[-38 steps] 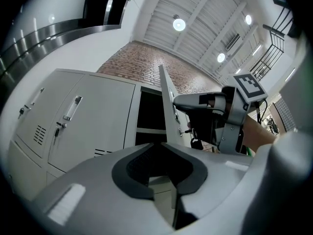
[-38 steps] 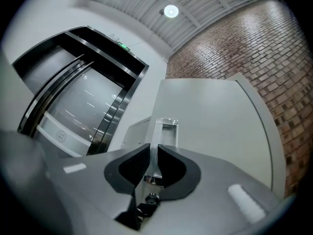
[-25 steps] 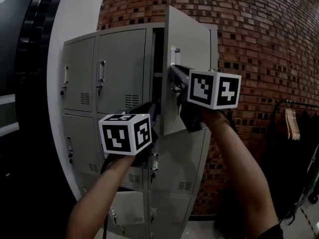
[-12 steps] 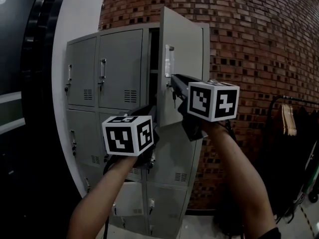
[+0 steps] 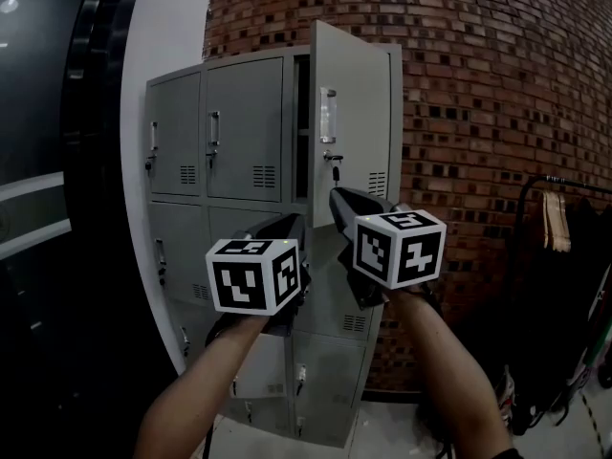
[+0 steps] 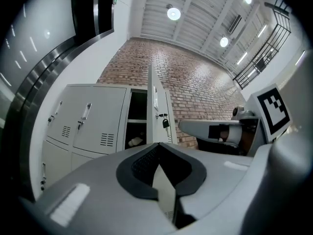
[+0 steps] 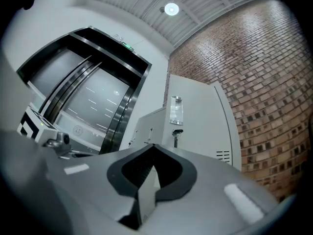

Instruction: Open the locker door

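Note:
The grey locker bank (image 5: 244, 132) has its top right door (image 5: 359, 113) swung open, showing a dark compartment (image 5: 301, 132). The door carries a pale handle (image 5: 328, 116) and a lock with a key (image 5: 332, 159). My right gripper (image 5: 337, 195) hangs below the lock, apart from the door. Its jaws have just been closing and are shut with nothing between them (image 7: 152, 146). My left gripper (image 5: 292, 222) is lower left, before the middle lockers, shut and empty (image 6: 156, 146). In the right gripper view the door (image 7: 200, 121) and handle (image 7: 175, 110) lie ahead.
The other locker doors (image 5: 247, 127) are closed. A red brick wall (image 5: 478, 113) stands behind and to the right. A dark rack with hangers (image 5: 557, 228) is at the far right. A white column (image 5: 172, 27) and dark glass (image 5: 57, 161) flank the left.
The right gripper has left the door handle and dropped down and back. The left gripper has also sunk. The door stays open.

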### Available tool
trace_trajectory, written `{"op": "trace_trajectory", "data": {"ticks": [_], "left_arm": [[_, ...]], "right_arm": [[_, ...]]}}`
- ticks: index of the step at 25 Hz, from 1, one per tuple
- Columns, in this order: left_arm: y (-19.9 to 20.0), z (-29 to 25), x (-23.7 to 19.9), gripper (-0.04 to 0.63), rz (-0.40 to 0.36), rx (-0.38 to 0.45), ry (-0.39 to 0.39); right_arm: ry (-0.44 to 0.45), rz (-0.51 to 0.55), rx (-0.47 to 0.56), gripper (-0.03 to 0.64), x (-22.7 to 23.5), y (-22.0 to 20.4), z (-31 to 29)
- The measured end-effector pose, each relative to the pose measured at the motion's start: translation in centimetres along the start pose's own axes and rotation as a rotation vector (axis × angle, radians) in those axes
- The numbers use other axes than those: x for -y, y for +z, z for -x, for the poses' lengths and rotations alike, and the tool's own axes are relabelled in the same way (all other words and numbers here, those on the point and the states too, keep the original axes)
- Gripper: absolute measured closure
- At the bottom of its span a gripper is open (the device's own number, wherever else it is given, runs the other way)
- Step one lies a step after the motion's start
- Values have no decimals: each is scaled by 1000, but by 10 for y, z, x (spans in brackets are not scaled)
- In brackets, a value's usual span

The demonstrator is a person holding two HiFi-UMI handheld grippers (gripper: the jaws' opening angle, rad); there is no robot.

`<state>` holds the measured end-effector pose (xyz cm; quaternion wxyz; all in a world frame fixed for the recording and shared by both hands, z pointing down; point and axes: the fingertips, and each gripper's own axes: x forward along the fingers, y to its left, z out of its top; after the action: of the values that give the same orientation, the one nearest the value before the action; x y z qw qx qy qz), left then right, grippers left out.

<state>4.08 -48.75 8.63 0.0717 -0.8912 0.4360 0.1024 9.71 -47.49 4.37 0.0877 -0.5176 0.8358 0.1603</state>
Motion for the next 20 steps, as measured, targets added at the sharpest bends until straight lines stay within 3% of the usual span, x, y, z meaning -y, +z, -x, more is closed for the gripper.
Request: {"op": "trace_trajectory", "data": {"ticks": [20], "left_arm": [[-18,169,38,589,-48,-16,28]], "right_arm": [[-60,-5,-43,617,-147,-33,116]]}}
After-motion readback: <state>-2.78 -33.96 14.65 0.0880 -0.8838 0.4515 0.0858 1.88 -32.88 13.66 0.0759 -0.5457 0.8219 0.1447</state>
